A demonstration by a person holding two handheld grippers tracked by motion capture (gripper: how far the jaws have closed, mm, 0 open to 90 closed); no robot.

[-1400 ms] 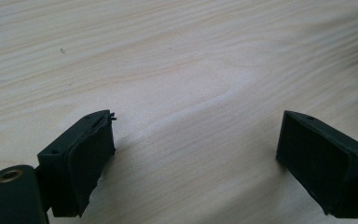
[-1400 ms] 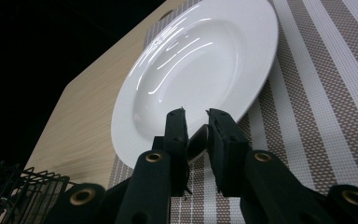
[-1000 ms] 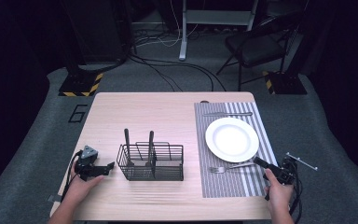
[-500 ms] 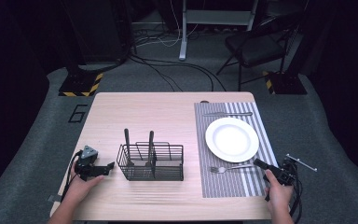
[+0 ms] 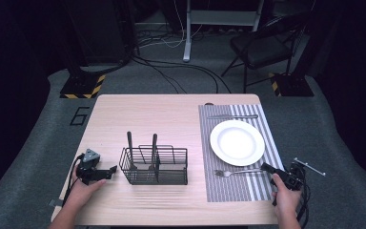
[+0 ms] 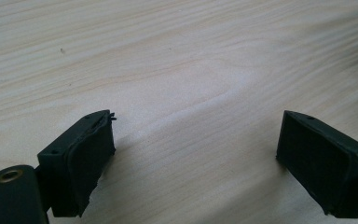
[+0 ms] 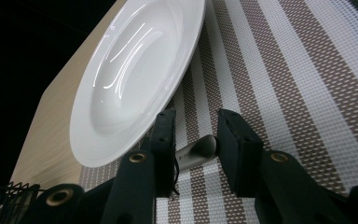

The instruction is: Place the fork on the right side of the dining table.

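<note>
A silver fork (image 5: 238, 171) lies on the striped placemat (image 5: 228, 188) just in front of a white plate (image 5: 237, 142). My right gripper (image 5: 267, 168) is at the fork's handle end, low on the mat. In the right gripper view the gripper (image 7: 196, 135) has its jaws closed on the rounded tip of the fork handle (image 7: 196, 151), with the plate (image 7: 135, 70) just beyond. My left gripper (image 5: 106, 172) rests on the bare wood left of a black wire basket (image 5: 155, 164). Seen in its own view, the left gripper (image 6: 196, 140) stands wide open with nothing between its jaws.
Two dark utensil handles (image 5: 129, 143) stand upright in the basket. A knife (image 5: 232, 116) lies across the far end of the placemat. The table's right edge is close beside my right hand. A chair and cables are on the floor beyond the table.
</note>
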